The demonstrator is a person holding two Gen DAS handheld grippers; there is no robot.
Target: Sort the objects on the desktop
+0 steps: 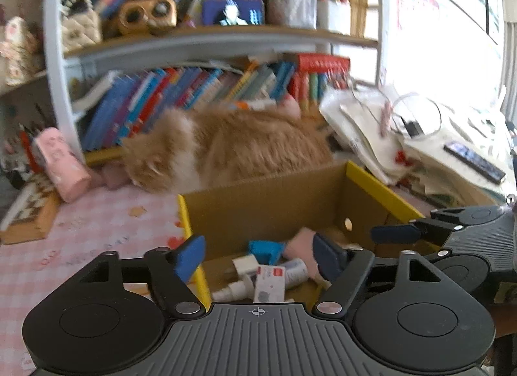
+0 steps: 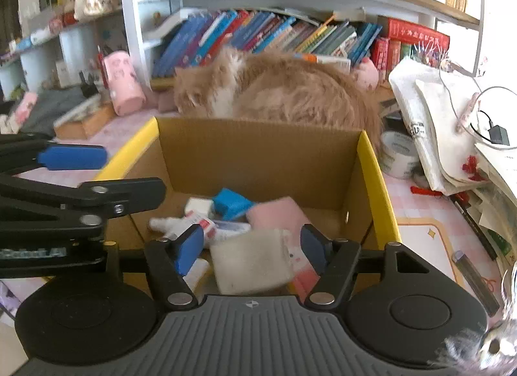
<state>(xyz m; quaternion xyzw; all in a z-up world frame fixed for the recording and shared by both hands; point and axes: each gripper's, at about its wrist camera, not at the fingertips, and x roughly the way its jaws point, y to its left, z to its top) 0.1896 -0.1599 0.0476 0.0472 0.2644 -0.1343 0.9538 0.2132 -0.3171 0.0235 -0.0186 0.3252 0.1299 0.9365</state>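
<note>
An open cardboard box (image 2: 258, 156) with yellow flap edges stands on the pink checked desk; it also shows in the left wrist view (image 1: 265, 211). Inside lie a blue block (image 2: 231, 203), a pink pad (image 2: 274, 214), small white bottles (image 2: 194, 224) and a red-and-white card (image 1: 269, 282). My right gripper (image 2: 250, 251) is open above the box, and a blurred white packet (image 2: 252, 263) lies between its fingers, untouched as far as I can tell. My left gripper (image 1: 258, 256) is open and empty over the box's near left corner.
An orange and white cat (image 2: 284, 91) lies right behind the box. Bookshelves (image 2: 265, 36) stand at the back. A pink cylinder (image 2: 124, 85) lies at the left. Stacked papers and cables (image 2: 452, 130), a tape roll (image 2: 399, 153) and a pen (image 2: 475, 279) are at the right.
</note>
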